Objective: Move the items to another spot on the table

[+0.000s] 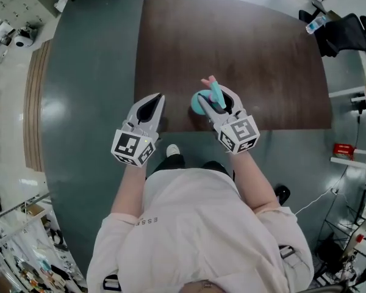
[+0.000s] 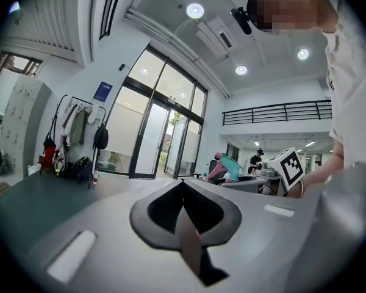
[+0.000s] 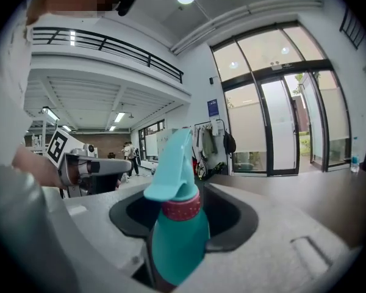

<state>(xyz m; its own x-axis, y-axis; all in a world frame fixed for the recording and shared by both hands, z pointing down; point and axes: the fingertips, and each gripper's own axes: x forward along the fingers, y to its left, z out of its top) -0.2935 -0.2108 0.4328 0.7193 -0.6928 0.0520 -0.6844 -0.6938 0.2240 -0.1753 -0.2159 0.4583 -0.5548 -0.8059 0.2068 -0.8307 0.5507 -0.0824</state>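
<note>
Here the right gripper [image 1: 213, 97] clamps the spray bottle [image 3: 177, 237] between its jaws; left gripper [image 1: 157, 97] clenched, empty.

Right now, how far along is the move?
Done: nothing visibly placed yet. In hand: the right gripper is shut on the bottle, upright, by the table's near edge; the left gripper is shut, empty. Left: setting the bottle down elsewhere on the table. No other item shows there.
</note>
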